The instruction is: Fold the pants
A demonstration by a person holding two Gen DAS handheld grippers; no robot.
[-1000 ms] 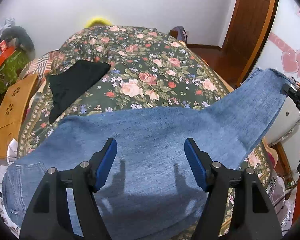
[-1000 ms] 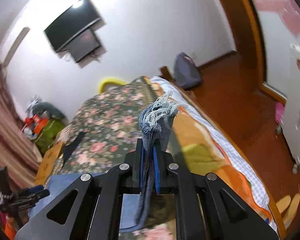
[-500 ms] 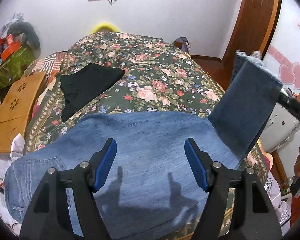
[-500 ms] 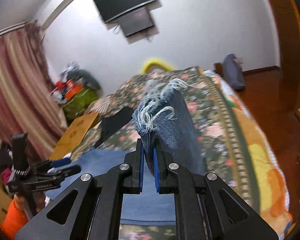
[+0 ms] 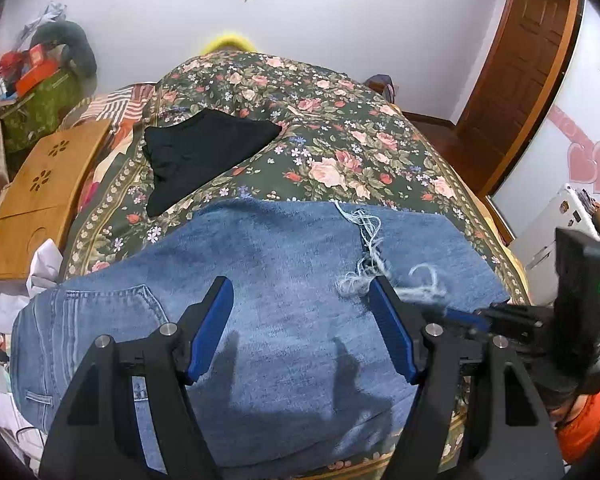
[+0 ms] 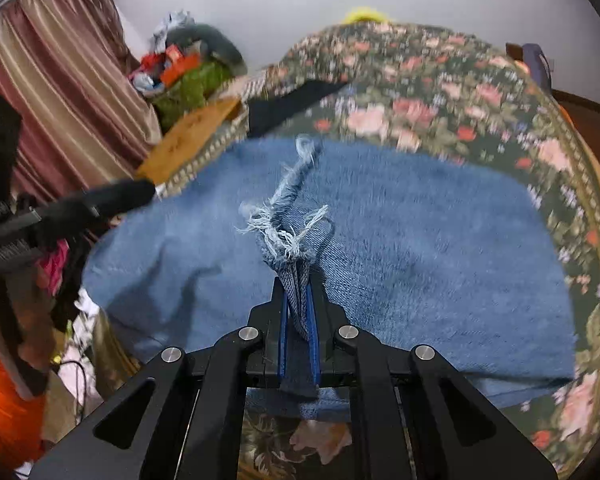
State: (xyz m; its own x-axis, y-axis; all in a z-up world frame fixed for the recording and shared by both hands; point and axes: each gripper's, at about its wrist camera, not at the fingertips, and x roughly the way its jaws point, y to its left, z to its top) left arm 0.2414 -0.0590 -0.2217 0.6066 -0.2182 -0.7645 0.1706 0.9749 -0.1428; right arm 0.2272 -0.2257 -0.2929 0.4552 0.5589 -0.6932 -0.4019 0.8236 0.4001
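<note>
Blue jeans (image 5: 284,280) lie across the near end of a floral bed, the leg end folded back over the upper part. The waist and back pocket (image 5: 100,320) lie at the left. My left gripper (image 5: 300,320) is open and empty, hovering above the jeans. My right gripper (image 6: 298,308) is shut on the frayed hem (image 6: 284,236) of the jeans leg and holds it just above the folded denim (image 6: 420,240). In the left wrist view the right gripper (image 5: 476,318) sits at the right, beside my left gripper's right finger (image 5: 392,332).
A black garment (image 5: 196,152) lies on the floral bedspread (image 5: 340,128) beyond the jeans. A wooden lap tray (image 5: 40,196) and piled clutter (image 5: 32,92) stand at the left. A brown door (image 5: 524,64) and a white cabinet (image 5: 556,220) are at the right.
My right gripper has carried the frayed hem leftward and down over the jeans, folding the leg onto the upper part. My left gripper stays open above the denim.
</note>
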